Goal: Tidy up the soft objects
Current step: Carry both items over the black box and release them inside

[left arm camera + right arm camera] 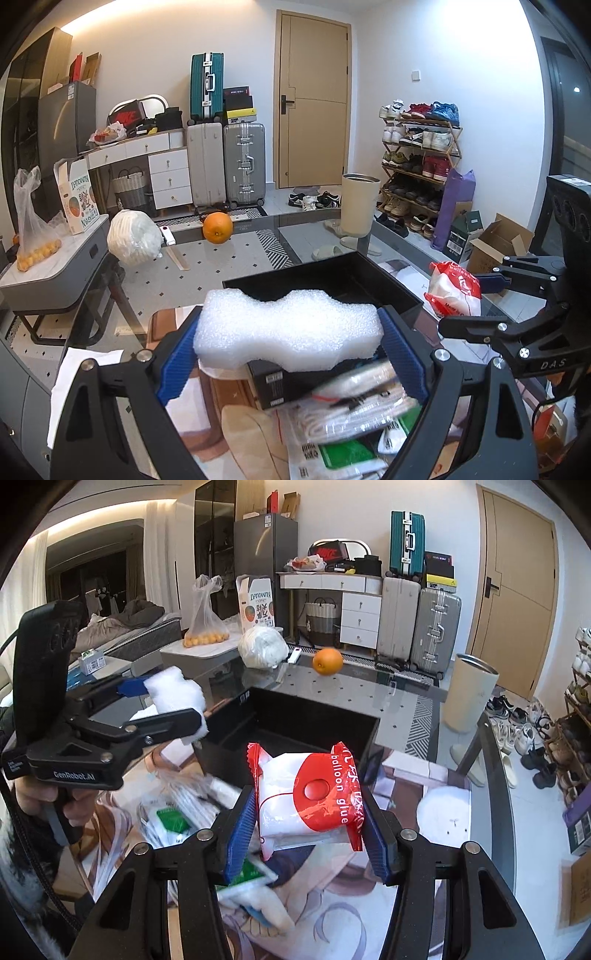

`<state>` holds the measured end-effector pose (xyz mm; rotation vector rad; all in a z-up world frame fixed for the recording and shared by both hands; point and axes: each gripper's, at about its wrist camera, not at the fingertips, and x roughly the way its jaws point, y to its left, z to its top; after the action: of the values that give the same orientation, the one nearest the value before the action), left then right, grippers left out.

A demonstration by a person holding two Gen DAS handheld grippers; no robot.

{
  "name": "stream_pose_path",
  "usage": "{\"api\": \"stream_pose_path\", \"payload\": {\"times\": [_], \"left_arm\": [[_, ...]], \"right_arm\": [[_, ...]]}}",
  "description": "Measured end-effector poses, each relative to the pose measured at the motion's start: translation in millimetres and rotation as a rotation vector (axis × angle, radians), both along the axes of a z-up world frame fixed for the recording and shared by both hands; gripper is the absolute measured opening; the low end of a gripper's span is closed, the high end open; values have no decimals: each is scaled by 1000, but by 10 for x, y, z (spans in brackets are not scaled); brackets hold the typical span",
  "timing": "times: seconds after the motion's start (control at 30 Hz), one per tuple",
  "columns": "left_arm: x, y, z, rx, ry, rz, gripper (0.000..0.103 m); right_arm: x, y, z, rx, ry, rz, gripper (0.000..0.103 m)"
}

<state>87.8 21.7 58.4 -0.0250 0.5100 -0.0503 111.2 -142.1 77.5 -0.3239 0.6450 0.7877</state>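
My left gripper (288,332) is shut on a white foam block (288,328) and holds it just in front of an open black box (332,280) on the glass table. It also shows in the right wrist view (173,698), with the foam block (173,694) at the box's (295,720) left rim. My right gripper (308,812) is shut on a red and white "balloon glue" packet (310,797), held above the table near the box's front. That packet also shows in the left wrist view (454,291), right of the box.
Plastic-wrapped packets (354,406) and a green-labelled pack (170,816) lie on the printed mat below the grippers. An orange (218,228), a white bagged bundle (133,238) and a white round pad (443,808) sit on the table. A beige bin (358,206) stands beyond.
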Motion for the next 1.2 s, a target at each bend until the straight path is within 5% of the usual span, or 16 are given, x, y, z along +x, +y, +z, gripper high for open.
{"api": "stream_pose_path", "payload": {"times": [0.83,0.97,1.2], "left_arm": [[535,43,-212,0,57,9,90],[575,53,-221,2,62,12,90],[562,33,-231,4,51,-11,92]], "right_arm": [[665,492,-195,-56,15,8,58],[648,492,-197,-55,-14,26,87],[589,423,-166,-55,-42,10,98]]}}
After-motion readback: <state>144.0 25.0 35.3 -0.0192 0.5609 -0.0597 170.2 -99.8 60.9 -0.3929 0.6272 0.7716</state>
